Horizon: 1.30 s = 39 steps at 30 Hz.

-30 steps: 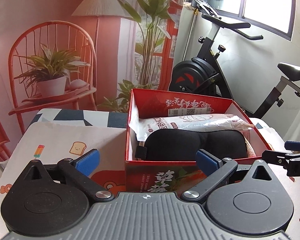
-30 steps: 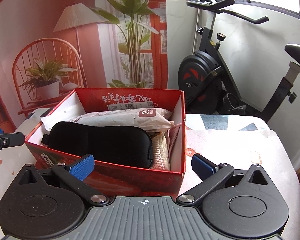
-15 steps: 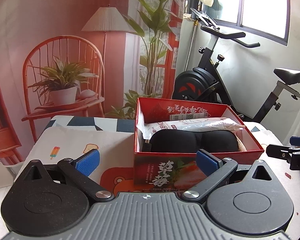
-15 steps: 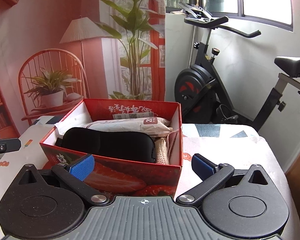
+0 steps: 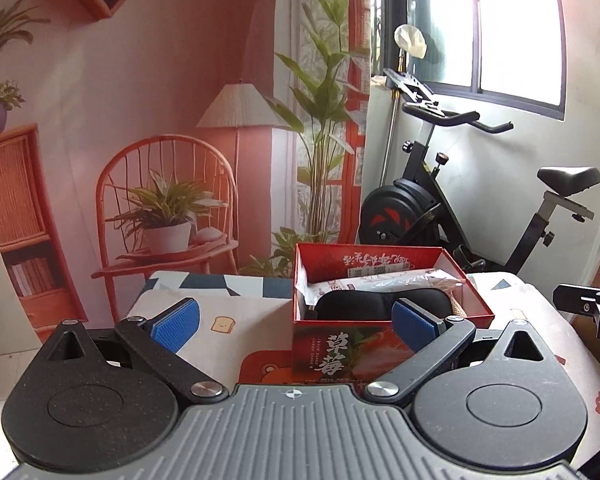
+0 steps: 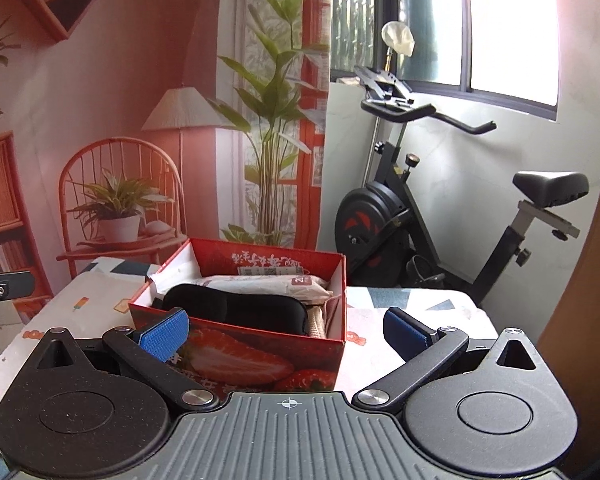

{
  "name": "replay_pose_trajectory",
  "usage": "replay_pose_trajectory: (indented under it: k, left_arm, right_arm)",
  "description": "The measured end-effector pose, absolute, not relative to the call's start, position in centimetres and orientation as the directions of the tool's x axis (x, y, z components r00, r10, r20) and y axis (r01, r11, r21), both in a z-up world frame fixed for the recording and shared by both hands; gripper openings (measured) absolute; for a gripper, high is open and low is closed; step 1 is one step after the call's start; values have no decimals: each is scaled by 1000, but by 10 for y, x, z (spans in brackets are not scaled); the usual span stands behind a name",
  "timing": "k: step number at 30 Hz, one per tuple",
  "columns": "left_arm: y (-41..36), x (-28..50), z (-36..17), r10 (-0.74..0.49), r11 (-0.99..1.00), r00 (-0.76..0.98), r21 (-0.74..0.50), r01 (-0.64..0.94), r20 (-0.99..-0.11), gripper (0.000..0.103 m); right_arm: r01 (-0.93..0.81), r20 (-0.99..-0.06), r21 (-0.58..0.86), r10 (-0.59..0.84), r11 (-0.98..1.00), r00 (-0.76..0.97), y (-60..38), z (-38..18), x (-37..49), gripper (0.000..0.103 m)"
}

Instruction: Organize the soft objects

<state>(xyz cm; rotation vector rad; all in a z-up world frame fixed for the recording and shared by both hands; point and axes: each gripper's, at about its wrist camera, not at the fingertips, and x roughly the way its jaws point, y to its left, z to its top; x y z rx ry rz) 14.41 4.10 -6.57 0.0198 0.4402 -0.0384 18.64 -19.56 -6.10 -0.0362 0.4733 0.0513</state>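
The red box (image 5: 380, 356) of soft things sits on the patterned tablecloth (image 5: 220, 312), ahead of both our tools. From the left, our left gripper (image 5: 294, 322) hangs with jaws spread wide and empty, the box lying beyond its right pad. Inside the box we see a black eye mask (image 5: 380, 306) in front and a white packet (image 5: 384, 280) behind it. Our right gripper (image 6: 284, 334) is likewise spread and empty, the box beyond its left pad.

Left hand-held gripper (image 5: 294, 322) jaws spread wide, empty; right hand-held gripper (image 6: 286, 332) likewise (both level).
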Motion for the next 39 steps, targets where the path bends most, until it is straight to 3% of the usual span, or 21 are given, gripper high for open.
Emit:
replay_pose_trajectory:
  k: [9,14,22,39]
  left_arm:
    - [30,51,-6,0,992,964,123,34,-267,103]
    - [31,12,15,-34,995,980,80,51,-197,103]
    - [27,-2,20,-59,998,977,22,65,-205,103]
    - [32,1,8,-53,999,962,-1,55,-267,103]
  right_arm:
    - [-24,-329,-33,11,999,944,-185,-7,84,103]
    - [-39,-285,11,41,999,958,-191,15,44,103]
    - [-31,-248,6,32,999,968,-190,29,12,103]
    - [-21,-284,46,33,999,958,-195,23,19,103]
